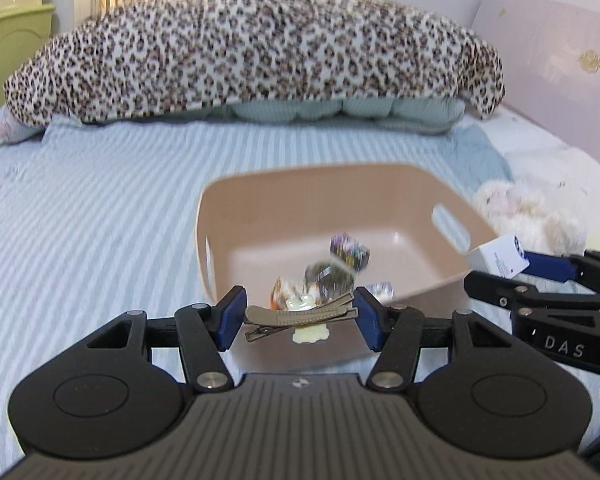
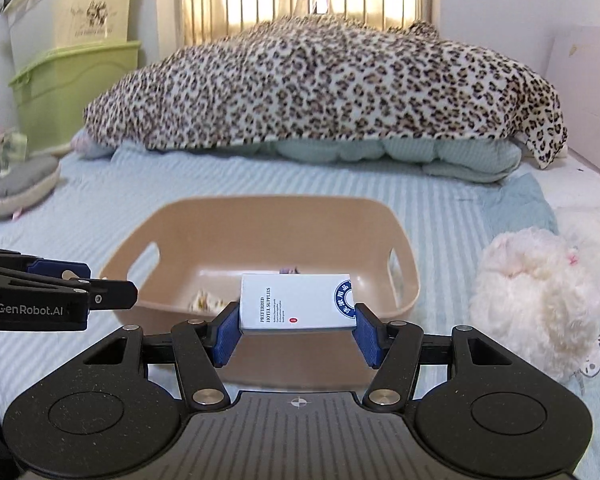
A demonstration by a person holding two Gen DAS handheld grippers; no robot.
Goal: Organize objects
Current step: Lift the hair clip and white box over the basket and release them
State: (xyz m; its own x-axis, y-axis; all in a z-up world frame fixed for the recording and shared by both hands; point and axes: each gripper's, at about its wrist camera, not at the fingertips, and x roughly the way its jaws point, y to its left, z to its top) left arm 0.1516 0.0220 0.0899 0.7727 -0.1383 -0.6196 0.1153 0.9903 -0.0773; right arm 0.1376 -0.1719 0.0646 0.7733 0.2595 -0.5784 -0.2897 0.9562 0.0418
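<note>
Left gripper (image 1: 300, 318) pinches metal hair clip (image 1: 300, 316); basket (image 1: 380, 184) contents blurred.

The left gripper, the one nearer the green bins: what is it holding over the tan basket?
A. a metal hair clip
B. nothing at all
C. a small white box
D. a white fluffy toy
A. In the left wrist view the left gripper is closed on a metal hair clip with a pale ornament, above the near rim of the tan basket; the small white box is in the right gripper.
</note>
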